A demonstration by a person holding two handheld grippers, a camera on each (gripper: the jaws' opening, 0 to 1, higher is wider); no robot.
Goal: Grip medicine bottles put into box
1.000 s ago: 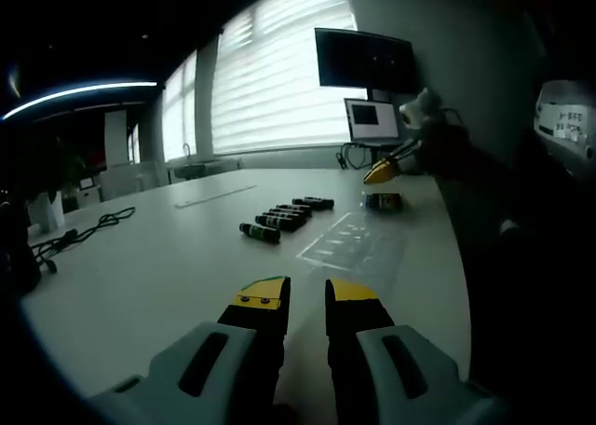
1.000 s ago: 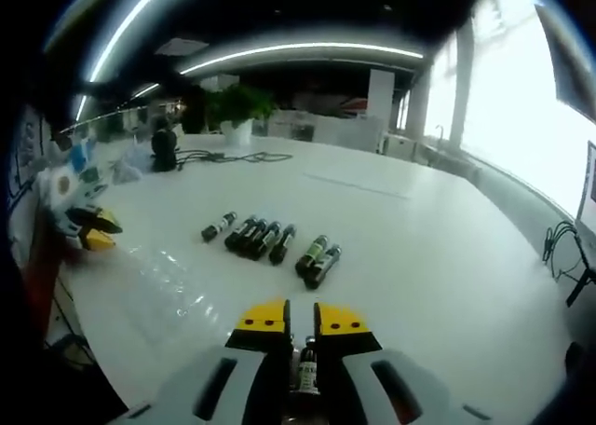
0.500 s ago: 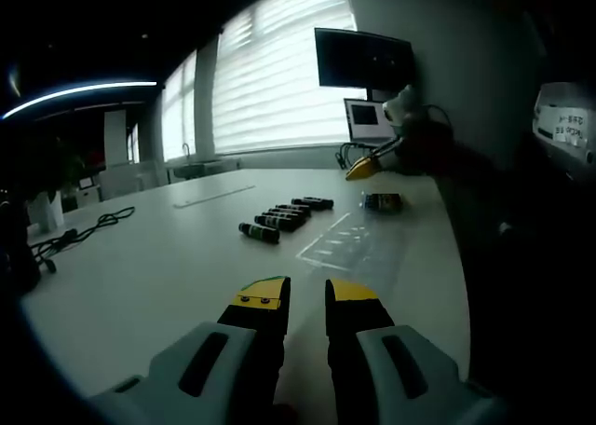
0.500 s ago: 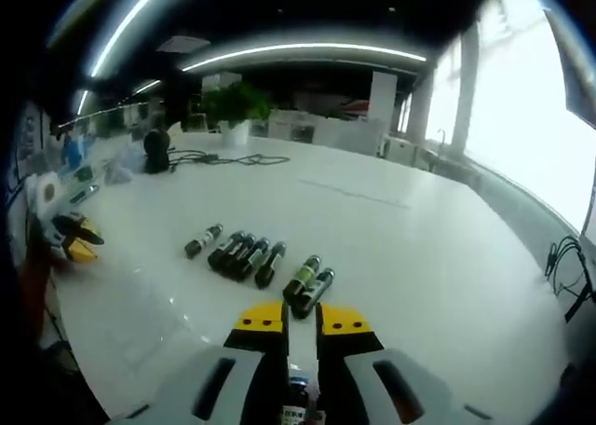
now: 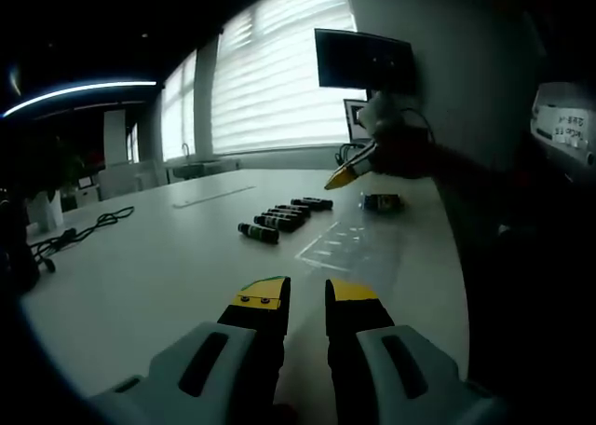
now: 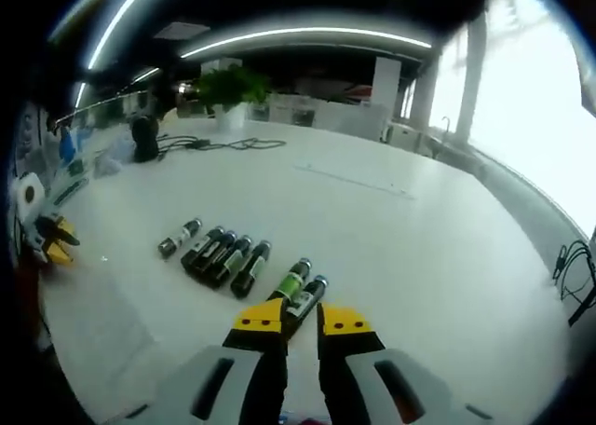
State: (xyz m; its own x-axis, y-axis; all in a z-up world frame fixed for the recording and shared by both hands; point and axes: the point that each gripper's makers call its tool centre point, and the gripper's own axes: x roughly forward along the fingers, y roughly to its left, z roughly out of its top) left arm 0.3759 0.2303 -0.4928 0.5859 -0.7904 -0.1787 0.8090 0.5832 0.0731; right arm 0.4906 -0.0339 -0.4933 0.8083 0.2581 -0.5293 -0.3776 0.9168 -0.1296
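Fingers of the right gripper (image 6: pixel 302 319) stand slightly apart, empty, just above two bottles (image 6: pixel 299 290) on the white worktop (image 6: pixel 391 239). Left gripper (image 5: pixel 305 293) fingers also stand apart, empty, well short of the bottle row (image 5: pixel 279 217) beside the clear box (image 5: pixel 351 243)

Open office around your white table, dim inside with bright windows.

You face a large white table (image 5: pixel 168 257); behind it, windows with slatted blinds (image 5: pixel 279 71) glow, and a dark monitor (image 5: pixel 365 60) sits by the wall. Overhead, curved ceiling light strips (image 6: pixel 307 35) shine, with a potted plant (image 6: pixel 223 94) and a black cable (image 6: pixel 219 145) at the far end.
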